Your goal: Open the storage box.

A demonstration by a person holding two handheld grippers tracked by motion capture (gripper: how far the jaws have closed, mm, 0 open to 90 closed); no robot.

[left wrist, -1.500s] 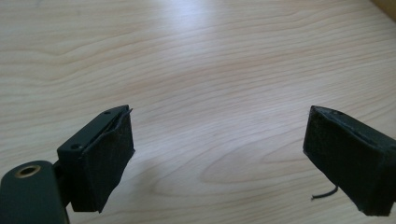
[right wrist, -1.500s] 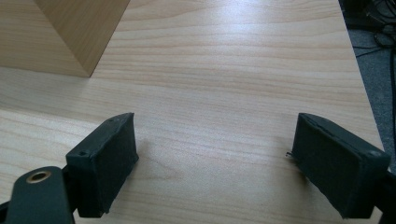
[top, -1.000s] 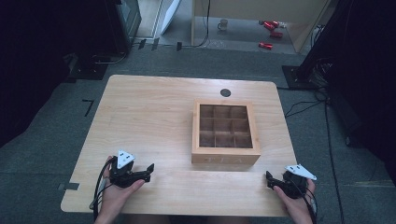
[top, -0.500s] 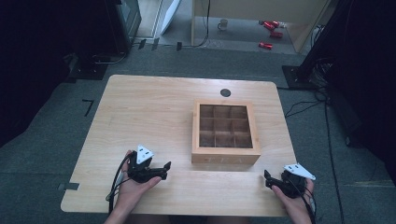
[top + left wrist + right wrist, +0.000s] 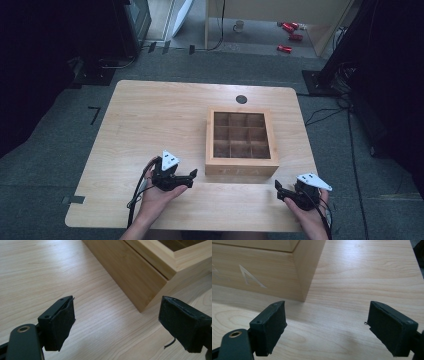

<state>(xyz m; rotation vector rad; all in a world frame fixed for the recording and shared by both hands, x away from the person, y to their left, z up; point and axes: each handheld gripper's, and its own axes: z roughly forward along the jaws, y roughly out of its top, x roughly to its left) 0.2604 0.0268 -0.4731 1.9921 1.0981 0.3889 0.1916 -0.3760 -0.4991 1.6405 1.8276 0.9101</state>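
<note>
A square wooden tea box (image 5: 242, 167) with a windowed lid over a grid of compartments stands right of the table's centre. My left gripper (image 5: 191, 178) is held low just left of the box's front left corner, pointing right at it. In the left gripper view the box's corner (image 5: 140, 277) lies ahead of the left gripper (image 5: 117, 323), whose jaws have just been closing a little but still stand open with nothing between them. My right gripper (image 5: 278, 191) sits below the box's front right corner, open. The right gripper view shows that gripper (image 5: 327, 331) before the box's lettered front (image 5: 262, 272).
The light wooden table (image 5: 150, 115) has a small black round hole (image 5: 241, 99) near its far edge, behind the box. Cables trail from both grippers toward the near edge. Dark equipment and red cans (image 5: 289, 30) lie on the floor beyond.
My left hand has moved right along the near side of the table, up to the box's front left corner. The right hand has barely shifted.
</note>
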